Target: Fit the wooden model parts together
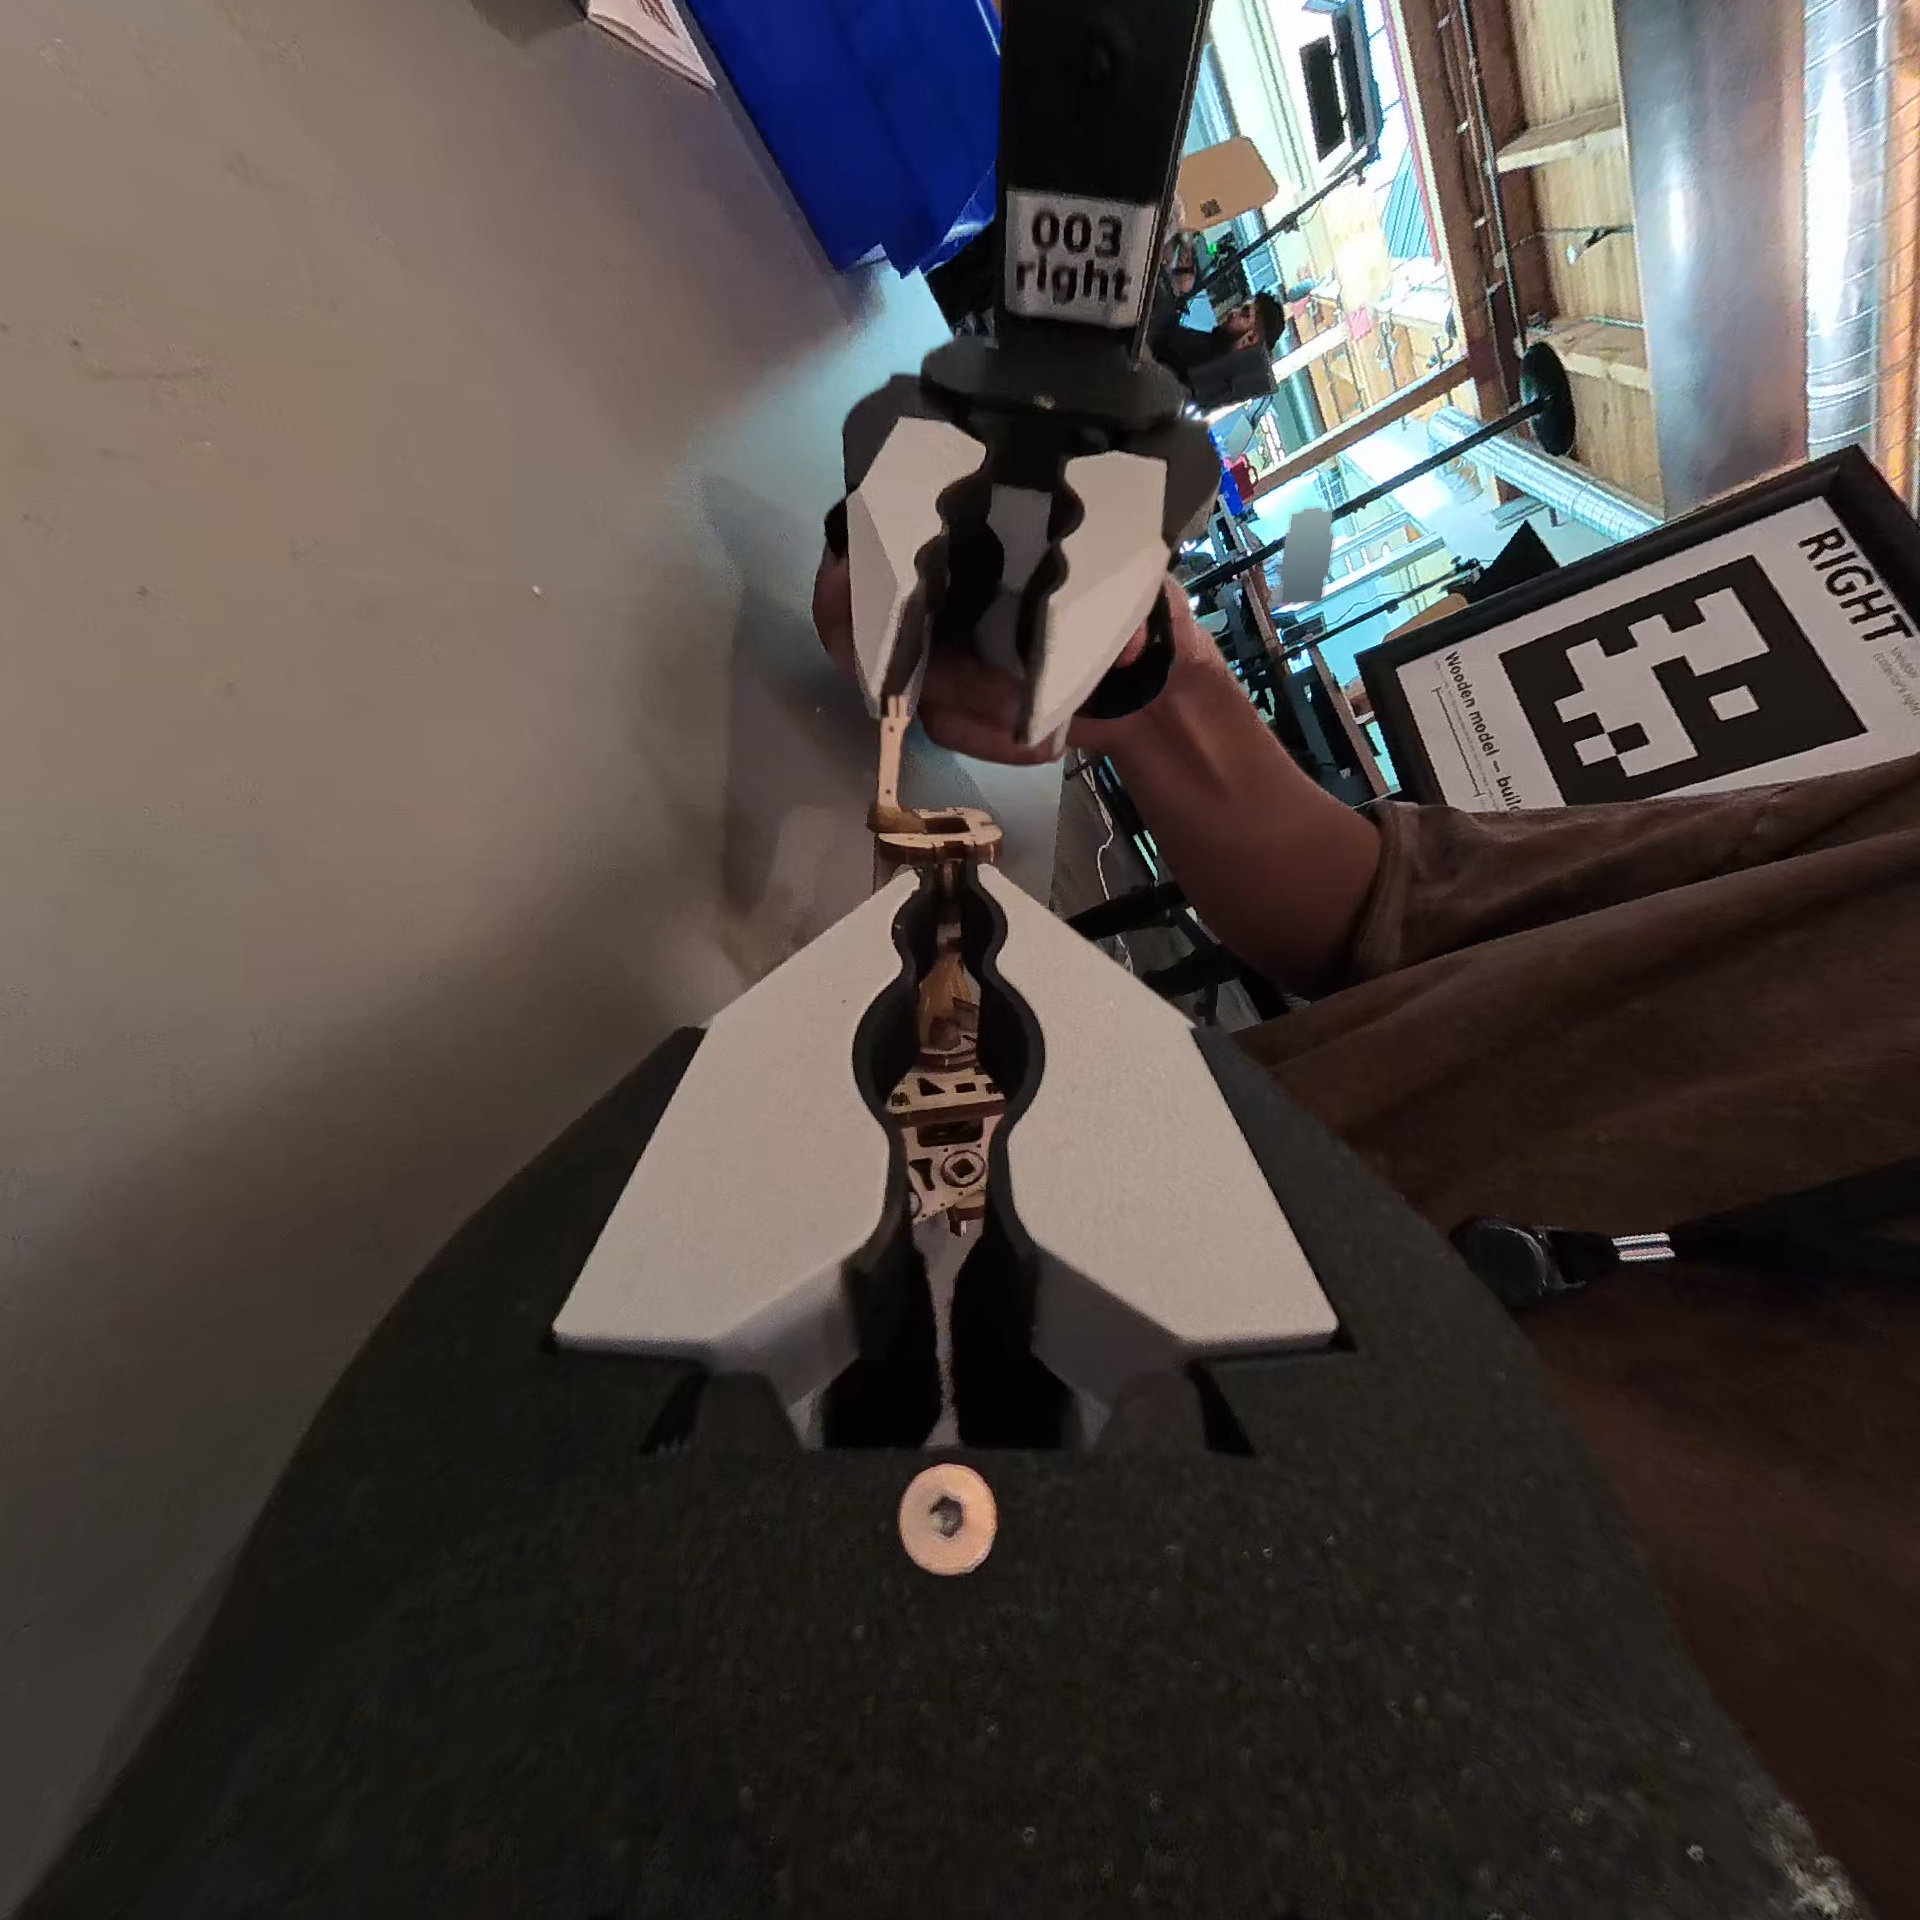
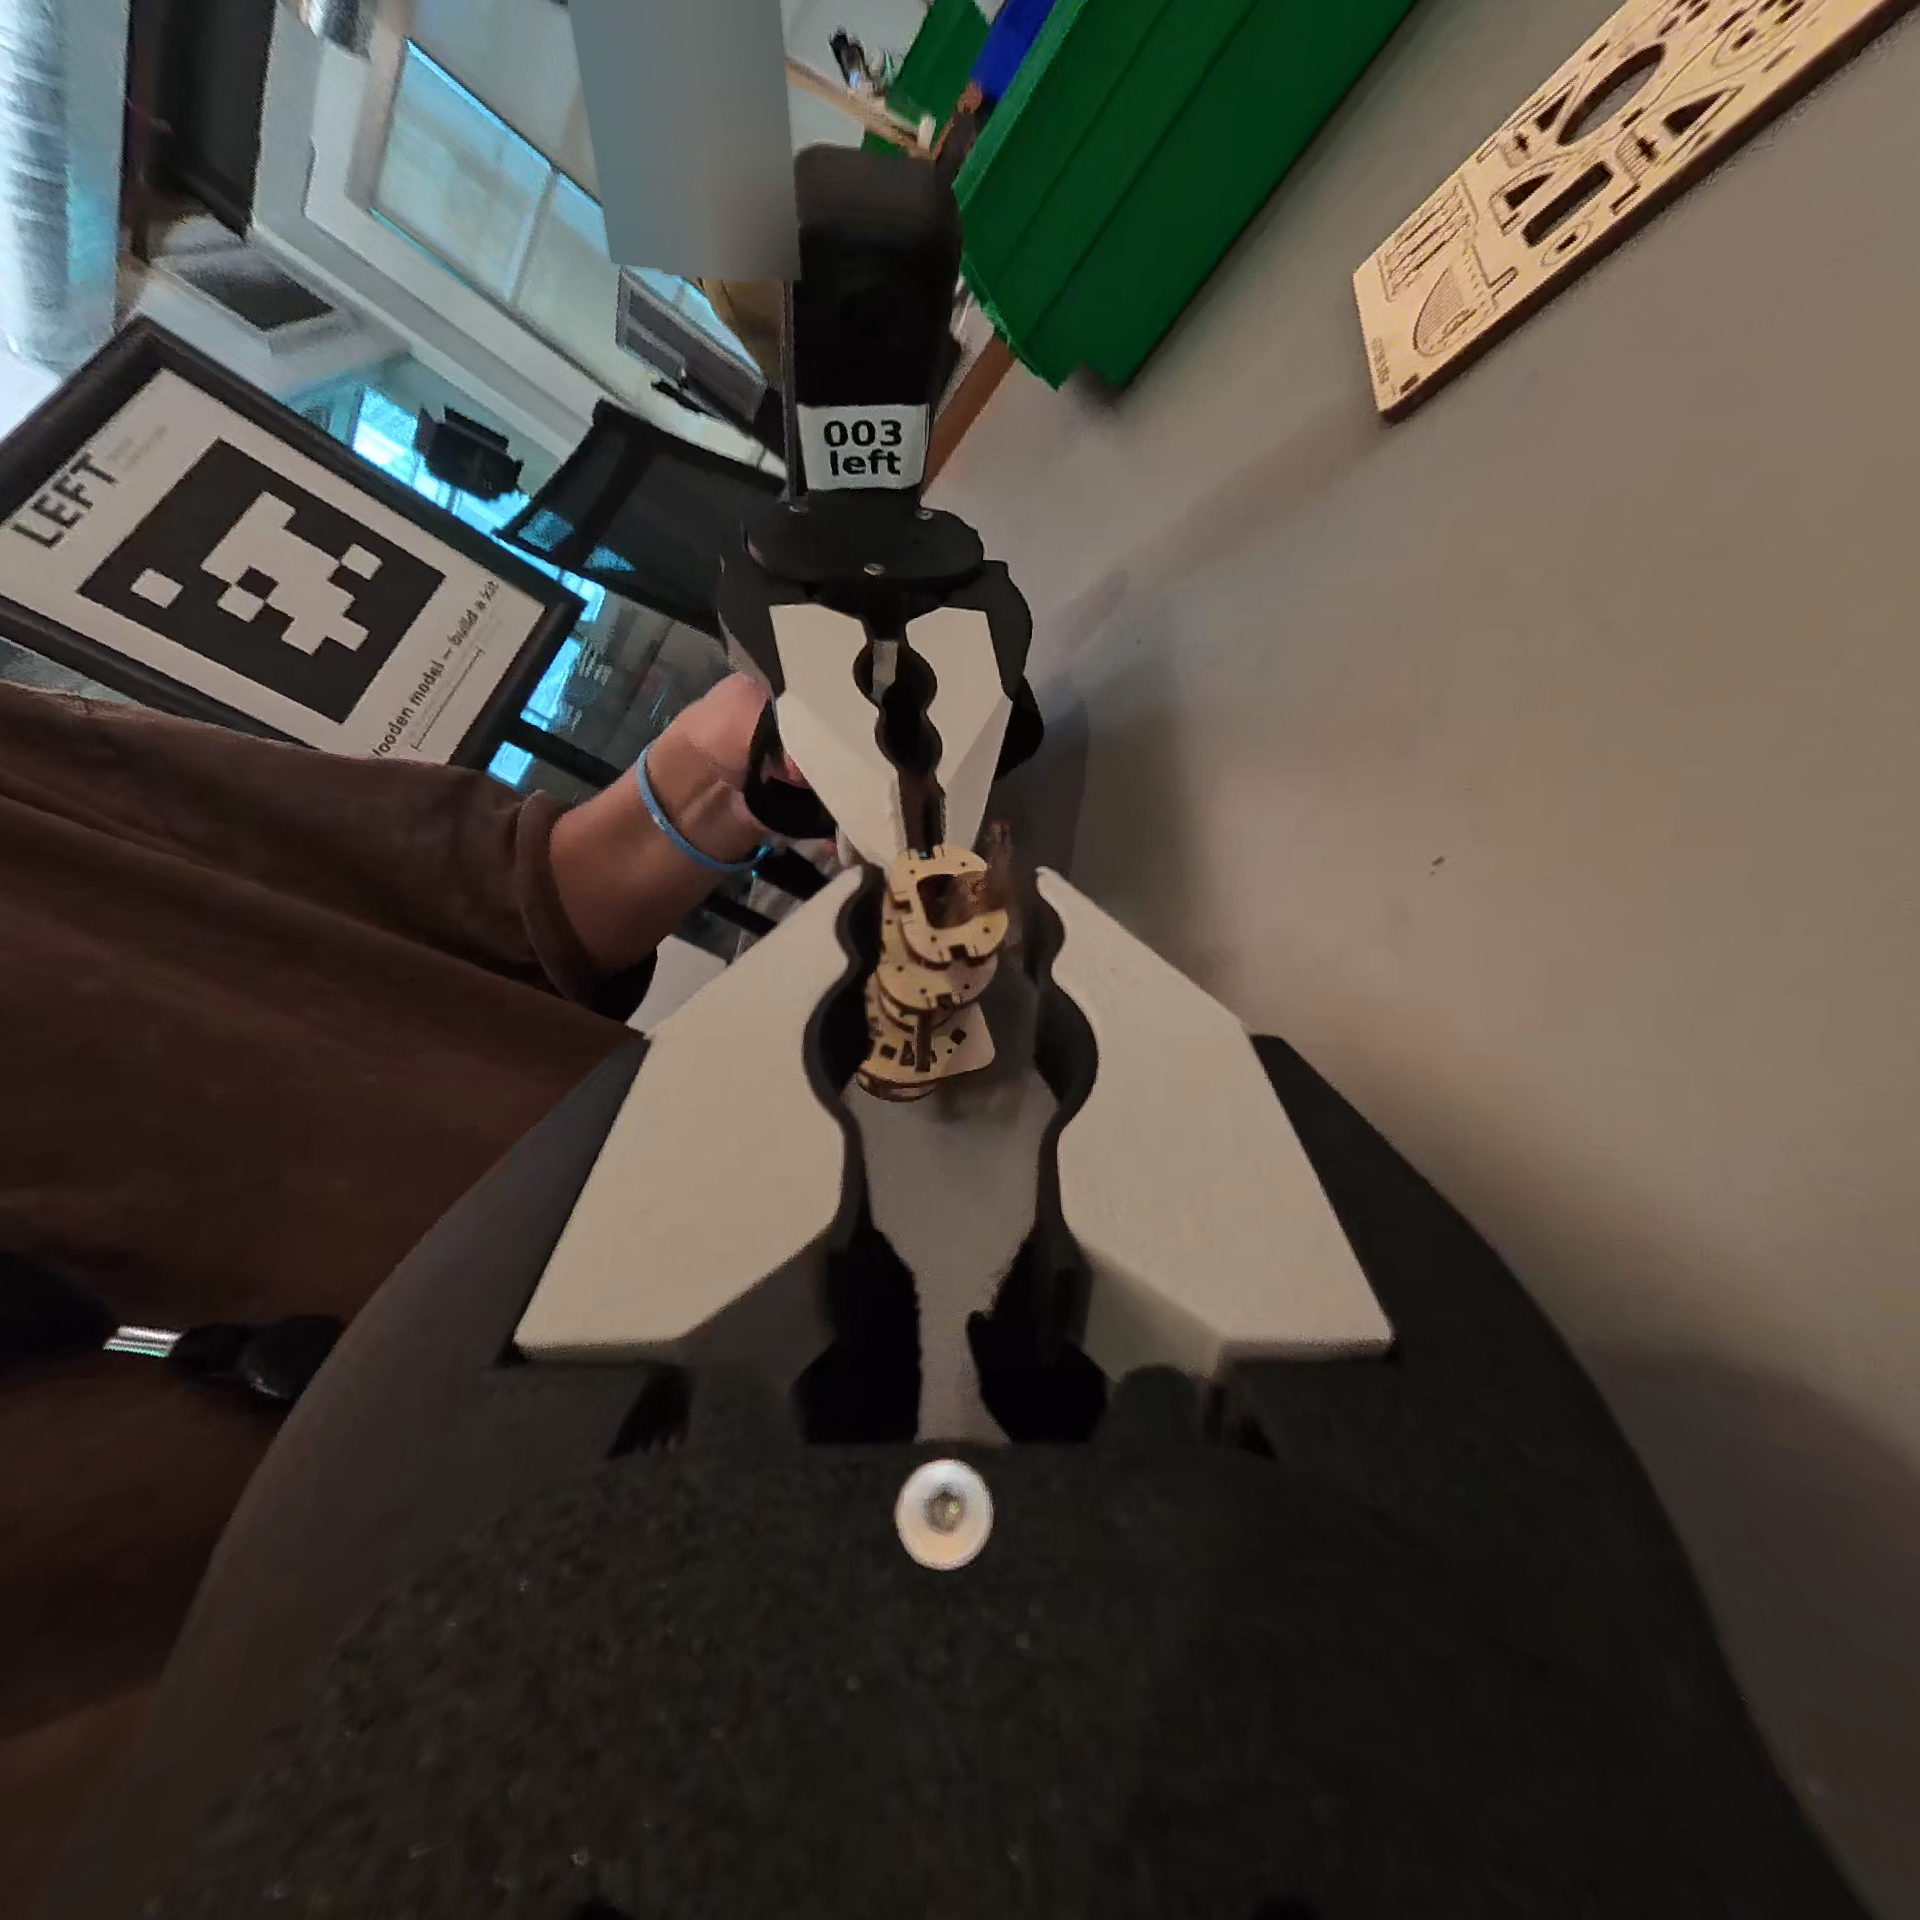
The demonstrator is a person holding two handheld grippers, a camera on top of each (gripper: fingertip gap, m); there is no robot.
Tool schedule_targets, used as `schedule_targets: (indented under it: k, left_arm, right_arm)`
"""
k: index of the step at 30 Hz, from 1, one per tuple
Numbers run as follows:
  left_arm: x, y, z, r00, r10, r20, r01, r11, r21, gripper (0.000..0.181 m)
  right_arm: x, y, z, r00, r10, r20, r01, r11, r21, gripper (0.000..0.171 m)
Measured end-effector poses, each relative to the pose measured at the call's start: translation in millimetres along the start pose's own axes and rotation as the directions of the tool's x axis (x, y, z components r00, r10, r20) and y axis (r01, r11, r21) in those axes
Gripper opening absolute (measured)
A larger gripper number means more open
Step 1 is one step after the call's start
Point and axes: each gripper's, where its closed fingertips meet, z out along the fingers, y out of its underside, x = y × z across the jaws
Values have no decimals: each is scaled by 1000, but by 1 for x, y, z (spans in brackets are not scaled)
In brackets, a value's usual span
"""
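Note:
My left gripper (image 1: 948, 878) is shut on a pale wooden assembly (image 1: 940, 831) of stacked laser-cut discs and plates; more of it shows through the gap between my fingers. In the right wrist view the left gripper (image 2: 920, 831) holds that assembly (image 2: 930, 977) by its far end. My right gripper (image 2: 951, 883) has its jaws apart around the assembly's near end. A thin wooden strip (image 1: 890, 764) runs from one right fingertip (image 1: 896, 696) down onto the assembly's end. In the right wrist view the strip (image 2: 1000, 857) is a brown blur beside one finger. The right gripper (image 1: 966, 727) faces mine closely.
Both grippers are above a grey table (image 1: 364, 623). A laser-cut wooden parts sheet (image 2: 1621, 197) lies on it near green bins (image 2: 1122, 187). A blue bin (image 1: 862, 125) stands at the back. Framed marker signs (image 1: 1683, 665) (image 2: 260, 582) stand at the sides. Brown sleeves (image 1: 1610, 987) are close. Only a small space, under 4 cm, lies between the two pairs of fingers.

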Motion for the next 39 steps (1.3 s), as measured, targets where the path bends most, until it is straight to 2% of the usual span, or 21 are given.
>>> schedule_targets:
  k: [4, 7, 11, 15, 20, 23, 39]
  left_arm:
    - [3, 2, 0, 1000, 17, -10, -17, 1000, -7, 0]
    - [4, 2, 1, 1000, 25, -16, -25, 1000, -10, 0]
    - [3, 4, 1, 999, 32, -7, -32, 999, -15, 0]
    - [3, 5, 0, 999, 33, -6, -33, 999, -11, 0]
    - [4, 5, -1, 999, 34, -13, -34, 999, -11, 0]
    - [6, 6, -1, 999, 42, -23, -42, 999, -17, 0]
    - [2, 7, -7, 1000, 5, 1, -5, 1000, 25, 0]
  right_arm:
    - [1, 4, 1, 999, -17, -35, 18, 999, 41, 39]
    - [2, 7, 10, 998, -47, -49, 47, 999, -5, 35]
    - [0, 10, 17, 998, -56, -26, 55, 997, -46, 20]
    - [-1, 13, 17, 998, -54, -17, 52, 997, -63, 16]
    - [-10, 15, 17, 997, -55, 45, 58, 996, -68, 32]
    - [-9, 20, 20, 996, -75, 38, 79, 991, -111, 26]
    - [-5, 24, 24, 997, -65, 30, 69, 984, -167, 24]
